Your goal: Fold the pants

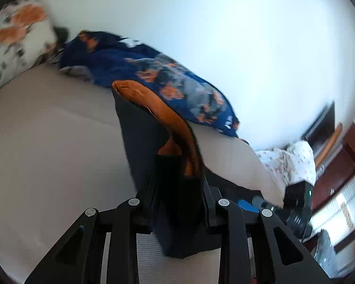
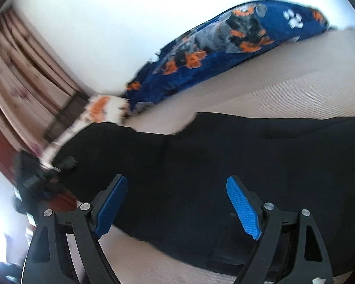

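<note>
The left gripper (image 1: 177, 189), jaws squeezed on the black pants with orange lining (image 1: 149, 127), lifts them toward twelve o'clock; the right gripper (image 2: 177, 206), jaws wide and empty, should grab next.

Left gripper's fingers (image 1: 177, 189) hidden — pants (image 1: 139, 142) (black fold) cover them.

A blue blanket (image 1: 177, 87) with orange and grey print lies bunched along the white wall (image 1: 224, 35), on the beige bed (image 1: 47, 130). A floral pillow (image 1: 19, 35) sits beside it; pinkish curtains (image 2: 23, 71) hang nearby.
</note>
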### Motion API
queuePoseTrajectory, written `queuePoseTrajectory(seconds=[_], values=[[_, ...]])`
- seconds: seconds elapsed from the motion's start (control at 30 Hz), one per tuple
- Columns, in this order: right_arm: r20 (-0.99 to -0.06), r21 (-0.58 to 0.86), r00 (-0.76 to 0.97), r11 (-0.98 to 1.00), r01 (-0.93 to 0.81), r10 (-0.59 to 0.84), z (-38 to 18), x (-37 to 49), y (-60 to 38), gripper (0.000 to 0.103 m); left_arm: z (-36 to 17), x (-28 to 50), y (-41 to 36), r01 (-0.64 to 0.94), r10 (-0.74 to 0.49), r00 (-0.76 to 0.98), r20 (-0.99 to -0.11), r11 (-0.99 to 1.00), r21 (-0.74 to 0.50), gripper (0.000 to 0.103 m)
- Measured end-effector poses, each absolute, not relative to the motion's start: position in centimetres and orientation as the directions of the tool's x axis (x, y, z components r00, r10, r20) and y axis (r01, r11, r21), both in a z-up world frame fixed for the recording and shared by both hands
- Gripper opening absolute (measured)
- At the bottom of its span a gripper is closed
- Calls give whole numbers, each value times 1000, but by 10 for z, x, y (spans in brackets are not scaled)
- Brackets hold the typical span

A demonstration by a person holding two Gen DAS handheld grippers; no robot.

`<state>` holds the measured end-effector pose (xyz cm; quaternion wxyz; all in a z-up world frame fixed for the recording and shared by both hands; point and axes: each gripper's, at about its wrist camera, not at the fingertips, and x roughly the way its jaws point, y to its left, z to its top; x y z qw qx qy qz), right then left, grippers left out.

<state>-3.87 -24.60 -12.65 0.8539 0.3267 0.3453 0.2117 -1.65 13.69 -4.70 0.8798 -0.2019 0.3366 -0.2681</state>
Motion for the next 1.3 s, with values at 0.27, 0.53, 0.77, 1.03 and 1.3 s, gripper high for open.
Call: queuePoseTrajectory(seconds=[0.27, 0.53, 0.77, 1.03, 1.3], values=[[-271, 850, 595, 478, -221, 756, -87, -23, -243, 86, -32, -28, 42, 523, -655, 554, -514, 754, -397, 29], [-274, 922, 507, 373, -103, 817, -104, 1, -252, 88, -56, -35, -26, 614, -651, 478, -590, 728, -306, 29], [-339, 933, 466, 354, 58, 817, -145, 13, -264, 53, -65, -52, -47, 666, -609, 500, -616, 725, -176, 29], [-366, 922, 506, 377, 84, 781, -164, 6, -287, 14, -54, -48, -25, 638, -652, 462, -601, 715, -286, 74], [-361, 917, 583, 389, 82, 728, -150, -28, -345, 13, -40, -30, 19, 545, -616, 536, -578, 775, -320, 91]])
